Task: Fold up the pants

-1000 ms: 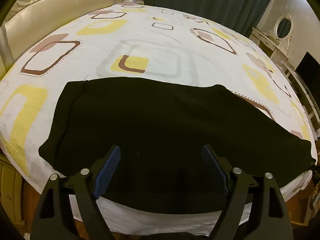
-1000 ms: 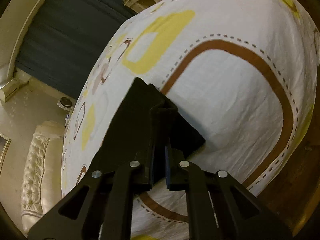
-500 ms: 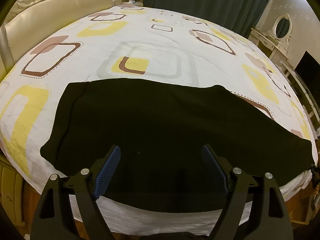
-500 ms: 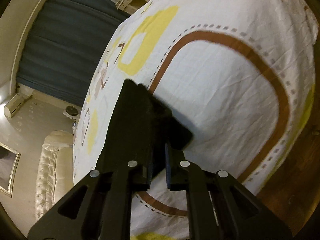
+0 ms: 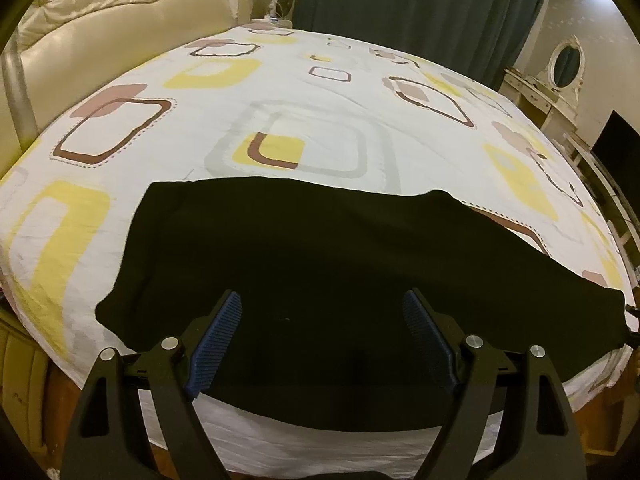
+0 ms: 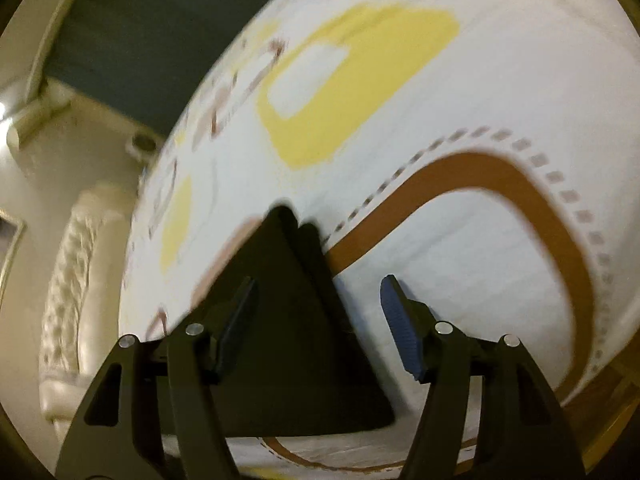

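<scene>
Currently the black pants (image 5: 340, 248) are lying flat across the patterned bedsheet (image 5: 280, 92). Left gripper (image 5: 322, 340) is hovering over them, jaws wide, gripping nothing. Right gripper (image 6: 316, 320) is opening above the pants' end (image 6: 292, 320), pads clear of the cloth.

Left wrist view looks down across the bed (image 5: 304, 92) toward the curtain (image 5: 420, 4). Right wrist view sits closer, rolled sideways and blurred; both share the black pants (image 5: 320, 256).
</scene>
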`<act>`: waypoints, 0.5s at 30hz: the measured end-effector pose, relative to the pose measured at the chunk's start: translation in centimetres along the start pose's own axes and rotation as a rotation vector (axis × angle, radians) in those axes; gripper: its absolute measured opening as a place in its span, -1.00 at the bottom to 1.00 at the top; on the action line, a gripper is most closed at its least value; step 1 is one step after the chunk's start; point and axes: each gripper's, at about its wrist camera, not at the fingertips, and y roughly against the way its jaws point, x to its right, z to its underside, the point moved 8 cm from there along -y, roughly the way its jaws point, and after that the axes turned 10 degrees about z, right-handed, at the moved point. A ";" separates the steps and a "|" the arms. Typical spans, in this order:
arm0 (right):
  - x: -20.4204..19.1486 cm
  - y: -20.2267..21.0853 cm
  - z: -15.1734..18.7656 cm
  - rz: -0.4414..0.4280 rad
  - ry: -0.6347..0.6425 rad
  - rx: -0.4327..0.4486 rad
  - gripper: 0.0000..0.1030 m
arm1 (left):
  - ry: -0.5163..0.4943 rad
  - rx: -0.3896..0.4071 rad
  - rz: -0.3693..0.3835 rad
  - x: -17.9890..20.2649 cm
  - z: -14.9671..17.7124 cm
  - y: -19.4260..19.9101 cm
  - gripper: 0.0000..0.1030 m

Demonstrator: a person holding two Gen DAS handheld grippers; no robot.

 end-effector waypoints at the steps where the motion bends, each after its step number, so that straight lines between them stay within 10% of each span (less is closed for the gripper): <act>1: -0.8 -0.3 0.7 -0.009 0.034 -0.039 0.32 | 0.001 0.002 -0.002 -0.1 0.0 0.1 0.59; 3: -2.5 -1.0 2.0 0.011 0.122 -0.093 0.27 | 0.006 0.003 -0.007 -0.4 -0.1 0.1 0.59; 6: -4.4 -1.6 3.6 0.075 0.242 -0.152 -0.69 | 0.020 0.002 -0.018 -1.0 -0.1 -0.1 0.59; 12: -4.9 1.4 1.4 0.182 0.314 -0.010 -0.71 | 0.047 0.003 -0.025 -1.6 0.0 0.1 0.59; 15: -2.6 -0.9 2.0 0.237 0.281 -0.080 -0.70 | 0.046 0.006 -0.026 -1.8 0.0 0.2 0.59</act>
